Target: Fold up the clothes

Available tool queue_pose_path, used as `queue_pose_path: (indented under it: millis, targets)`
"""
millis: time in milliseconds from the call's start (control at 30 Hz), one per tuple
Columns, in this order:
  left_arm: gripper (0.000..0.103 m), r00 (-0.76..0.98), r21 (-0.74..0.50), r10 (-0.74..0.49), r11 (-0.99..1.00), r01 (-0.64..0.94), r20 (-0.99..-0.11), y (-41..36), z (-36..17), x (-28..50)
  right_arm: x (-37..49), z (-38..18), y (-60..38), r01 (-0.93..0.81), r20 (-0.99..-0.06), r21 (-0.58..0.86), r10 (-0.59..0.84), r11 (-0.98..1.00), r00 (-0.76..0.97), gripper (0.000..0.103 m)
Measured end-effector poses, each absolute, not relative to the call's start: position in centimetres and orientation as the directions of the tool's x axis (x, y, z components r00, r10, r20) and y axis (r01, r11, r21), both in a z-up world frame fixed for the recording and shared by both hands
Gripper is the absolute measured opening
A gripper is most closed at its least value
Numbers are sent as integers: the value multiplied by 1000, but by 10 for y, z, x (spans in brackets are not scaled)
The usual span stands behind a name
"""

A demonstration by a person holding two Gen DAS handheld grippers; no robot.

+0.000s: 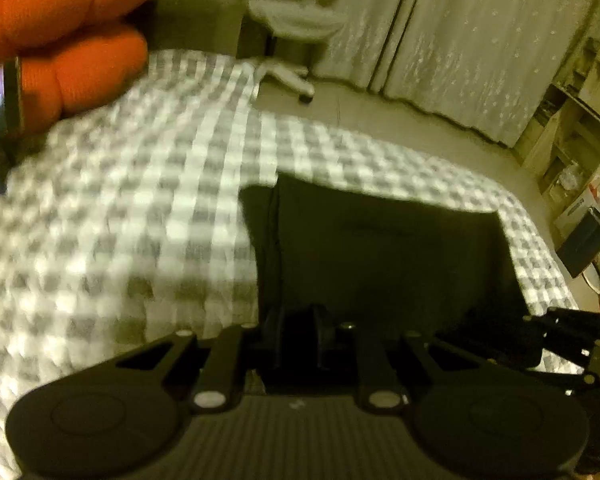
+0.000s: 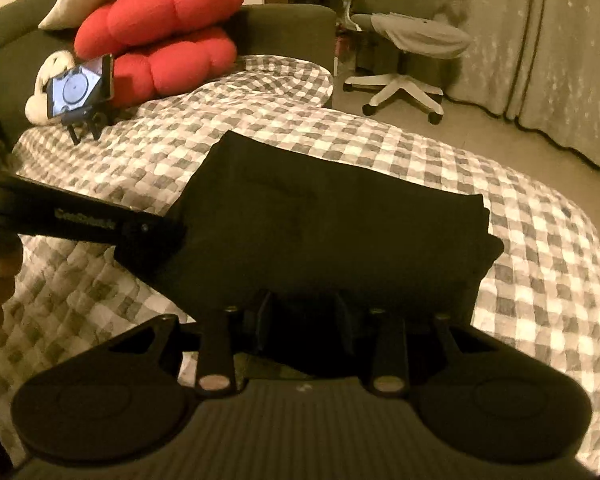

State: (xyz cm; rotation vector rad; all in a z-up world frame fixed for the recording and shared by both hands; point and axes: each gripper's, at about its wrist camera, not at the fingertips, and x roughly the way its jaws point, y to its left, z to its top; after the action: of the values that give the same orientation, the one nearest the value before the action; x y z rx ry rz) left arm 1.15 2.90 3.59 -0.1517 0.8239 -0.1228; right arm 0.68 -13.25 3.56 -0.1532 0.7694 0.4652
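Covering most of both views, the bed point(image 2: 540, 280) wears a grey-and-white checked quilt, and on it lies a black garment point(image 2: 332, 224) already gathered into a compact, squared stack with layered edges at its right side — so by my judgement the folding looks largely done, perhaps with a last fold or tidy left. Red cushions point(image 2: 160, 36) sit at the headboard. The right tongs point(image 2: 304, 320) and left tongs point(image 1: 300, 332) both meet the near hem — black on black, so I cannot tell whether either grips.
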Motion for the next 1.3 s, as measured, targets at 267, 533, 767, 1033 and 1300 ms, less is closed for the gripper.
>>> queue_pose_path:
  millis: [267, 533, 767, 1033, 1300]
  targets:
    - [24, 736, -126, -205, 979, 163, -646, 7, 49, 0, 7, 51, -144, -394, -675, 98, 352, 914, 649, 40]
    - [24, 702, -106, -187, 982, 158, -687, 1, 36, 2, 12, 37, -138, -401, -716, 83, 334, 912, 613, 42]
    - [24, 721, -75, -189, 979, 187, -666, -4, 38, -5, 4, 44, -139, -429, -694, 90, 365, 899, 620, 43]
    - [27, 674, -120, -200, 979, 164, -712, -2, 28, 5, 7, 38, -137, -422, -711, 65, 339, 904, 617, 43]
    - [27, 676, -117, -196, 980, 162, -710, -2, 28, 4, 6, 36, -138, -429, -703, 66, 347, 901, 621, 43]
